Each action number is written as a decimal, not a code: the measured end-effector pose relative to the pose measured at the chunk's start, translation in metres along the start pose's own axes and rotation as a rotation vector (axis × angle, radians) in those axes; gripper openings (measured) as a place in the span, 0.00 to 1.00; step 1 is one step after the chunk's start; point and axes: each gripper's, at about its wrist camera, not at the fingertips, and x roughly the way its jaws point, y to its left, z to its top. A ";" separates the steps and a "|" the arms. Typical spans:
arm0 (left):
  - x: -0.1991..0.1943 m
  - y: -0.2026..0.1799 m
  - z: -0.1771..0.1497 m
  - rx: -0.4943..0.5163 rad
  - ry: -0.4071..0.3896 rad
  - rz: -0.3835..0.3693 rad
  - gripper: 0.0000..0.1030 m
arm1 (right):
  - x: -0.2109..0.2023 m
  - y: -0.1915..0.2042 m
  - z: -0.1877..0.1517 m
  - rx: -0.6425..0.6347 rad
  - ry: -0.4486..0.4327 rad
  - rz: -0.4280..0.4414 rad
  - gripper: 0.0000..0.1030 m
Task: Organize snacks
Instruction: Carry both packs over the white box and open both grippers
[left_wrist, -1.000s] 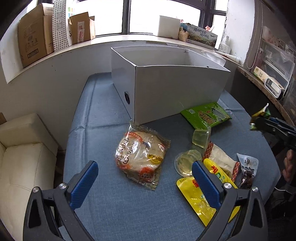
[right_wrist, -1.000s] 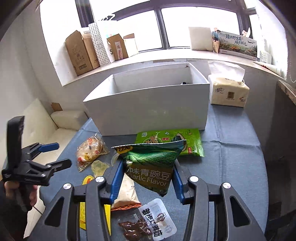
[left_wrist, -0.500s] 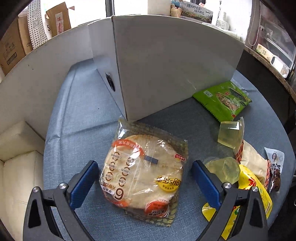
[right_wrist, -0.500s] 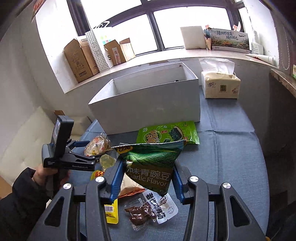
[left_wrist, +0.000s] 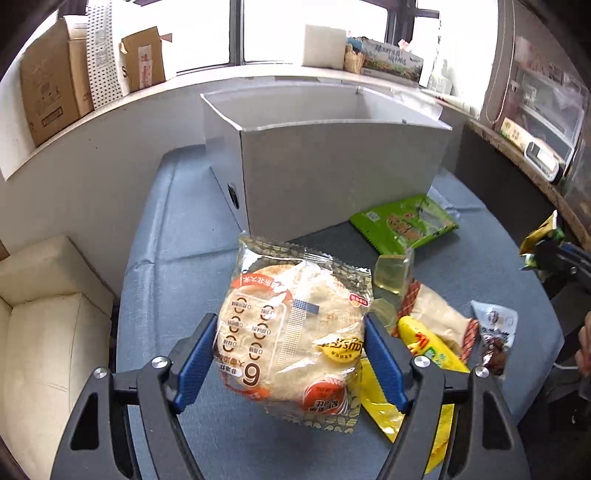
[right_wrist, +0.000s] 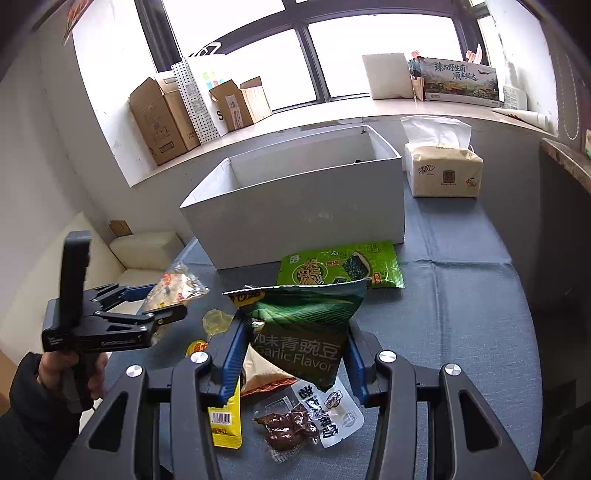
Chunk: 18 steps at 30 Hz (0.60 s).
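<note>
My left gripper (left_wrist: 290, 356) is shut on a clear bag of round rice crackers (left_wrist: 295, 332) and holds it above the blue table, in front of the white box (left_wrist: 343, 166). My right gripper (right_wrist: 295, 354) is shut on a dark green garlic-flavour pea bag (right_wrist: 306, 332), held above the table short of the white box (right_wrist: 295, 206). The left gripper with its cracker bag (right_wrist: 177, 290) shows at the left of the right wrist view. The right gripper (left_wrist: 546, 258) shows at the right edge of the left wrist view.
On the blue table lie a light green seaweed packet (right_wrist: 343, 267), a yellow packet (left_wrist: 432, 354), a jelly cup (left_wrist: 391, 273), a dark meat snack packet (right_wrist: 306, 417) and a tan packet (left_wrist: 439, 317). A tissue pack (right_wrist: 443, 170) stands right of the box. A cream sofa (left_wrist: 40, 314) is on the left.
My left gripper has closed on the cracker bag and lifted it off the table. My right gripper keeps holding the pea bag and has barely moved.
</note>
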 end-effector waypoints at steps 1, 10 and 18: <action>-0.011 -0.002 0.001 -0.013 -0.026 -0.004 0.78 | -0.001 0.000 0.002 0.001 -0.007 -0.001 0.50; -0.077 -0.010 0.058 -0.095 -0.233 -0.018 0.79 | 0.013 0.005 0.070 -0.069 -0.071 0.020 0.50; -0.032 0.002 0.158 -0.153 -0.249 -0.045 0.79 | 0.081 -0.008 0.164 -0.051 -0.055 0.030 0.50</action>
